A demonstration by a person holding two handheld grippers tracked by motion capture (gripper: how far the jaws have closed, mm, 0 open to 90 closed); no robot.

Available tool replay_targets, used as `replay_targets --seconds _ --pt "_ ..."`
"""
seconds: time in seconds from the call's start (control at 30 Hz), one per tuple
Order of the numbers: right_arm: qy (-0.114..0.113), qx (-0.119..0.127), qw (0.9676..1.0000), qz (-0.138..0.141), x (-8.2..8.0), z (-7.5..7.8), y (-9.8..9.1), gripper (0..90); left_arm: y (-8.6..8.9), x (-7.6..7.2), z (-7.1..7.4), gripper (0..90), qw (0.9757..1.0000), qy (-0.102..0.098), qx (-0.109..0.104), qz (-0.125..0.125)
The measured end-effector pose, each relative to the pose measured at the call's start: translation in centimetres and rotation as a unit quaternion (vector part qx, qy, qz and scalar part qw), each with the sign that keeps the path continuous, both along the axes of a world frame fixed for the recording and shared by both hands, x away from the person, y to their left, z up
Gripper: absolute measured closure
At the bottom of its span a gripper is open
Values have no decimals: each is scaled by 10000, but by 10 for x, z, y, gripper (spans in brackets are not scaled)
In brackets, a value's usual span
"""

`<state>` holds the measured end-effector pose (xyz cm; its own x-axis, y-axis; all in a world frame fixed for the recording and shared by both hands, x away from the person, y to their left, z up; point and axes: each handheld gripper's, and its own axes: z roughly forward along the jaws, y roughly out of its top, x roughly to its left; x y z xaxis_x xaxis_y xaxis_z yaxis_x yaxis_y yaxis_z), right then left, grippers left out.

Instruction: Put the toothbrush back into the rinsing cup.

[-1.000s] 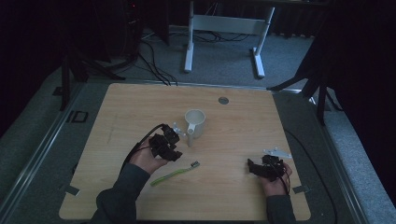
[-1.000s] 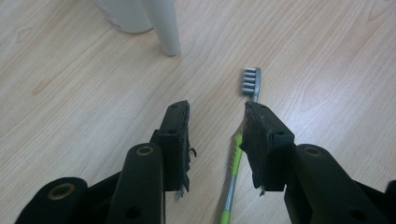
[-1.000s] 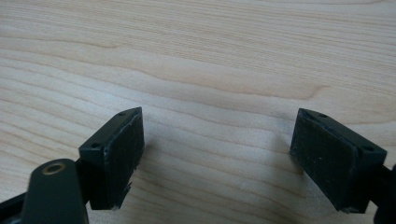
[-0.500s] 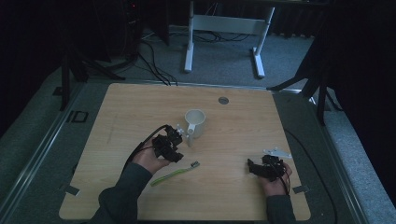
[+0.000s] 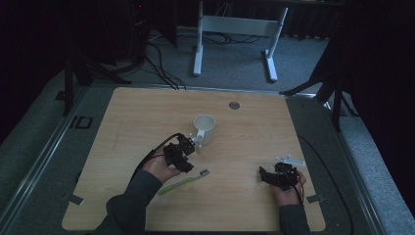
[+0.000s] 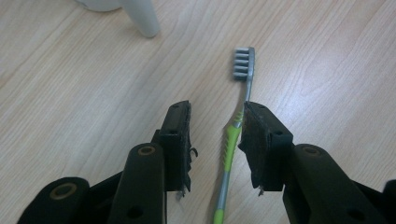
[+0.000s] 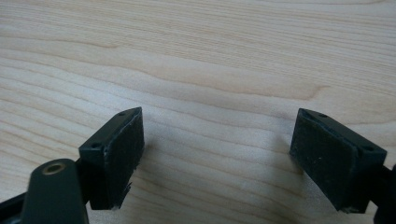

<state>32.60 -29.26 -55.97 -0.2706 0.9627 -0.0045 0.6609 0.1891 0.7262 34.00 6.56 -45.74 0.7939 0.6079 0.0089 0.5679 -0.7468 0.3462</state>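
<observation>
Left gripper view: left gripper [image 6: 214, 140] straddles the green toothbrush [image 6: 232, 135] lying on the counter [image 6: 84, 93], jaws half-parted, not pinching. Next, I'd guess, squeeze its handle. Right gripper [image 7: 217, 156] rests wide, empty.

From above your side you look forward and down over the whole worktop [image 5: 244, 122], while each tongs camera rides close, looking along its jaws at the wood, the left one sharing with the high view the toothbrush [image 6: 233, 135] and the white mug [image 5: 204, 129].
</observation>
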Motion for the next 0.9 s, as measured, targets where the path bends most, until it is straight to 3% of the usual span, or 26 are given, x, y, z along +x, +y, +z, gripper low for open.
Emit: replay_targets --seconds 0.9 --pt "-3 -4 10000 7 0 0 0 172 -12 3 -19 644 9975 413 470 -321"
